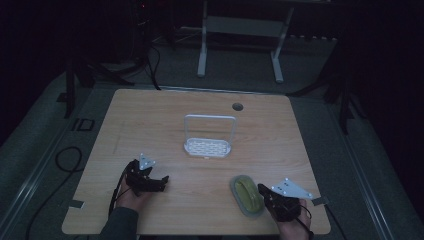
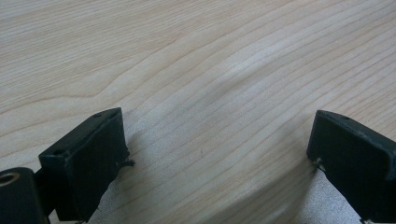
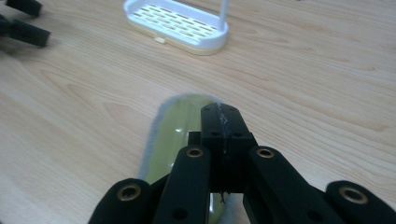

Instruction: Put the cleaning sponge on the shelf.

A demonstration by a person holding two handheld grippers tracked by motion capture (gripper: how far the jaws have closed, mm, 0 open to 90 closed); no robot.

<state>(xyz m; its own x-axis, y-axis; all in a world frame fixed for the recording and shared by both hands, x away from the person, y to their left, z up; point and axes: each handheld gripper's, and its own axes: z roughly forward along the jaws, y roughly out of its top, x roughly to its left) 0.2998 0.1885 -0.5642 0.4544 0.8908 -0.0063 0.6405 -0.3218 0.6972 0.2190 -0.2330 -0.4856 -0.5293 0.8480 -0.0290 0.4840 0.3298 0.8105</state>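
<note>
An oval green dish with a grey rim [image 1: 246, 194] [image 3: 175, 130] lies near the table's front edge, right of centre. My right gripper [image 1: 262, 190] [image 3: 219, 115] is shut, its jaws pressed together on the dish's right rim. A white slotted rack with a tall wire handle [image 1: 207, 147] [image 3: 180, 22] stands at the middle of the table, beyond the dish. My left gripper [image 1: 159, 182] [image 2: 219, 128] rests low over bare wood at the front left, open, with nothing between its jaws. It also appears far off in the right gripper view [image 3: 25, 25].
The wooden table [image 1: 150, 120] has a round cable hole [image 1: 237, 106] near its far edge. Beyond it stands the white frame of another desk [image 1: 240, 30]. Cables [image 1: 65, 160] lie on the dark floor at the left.
</note>
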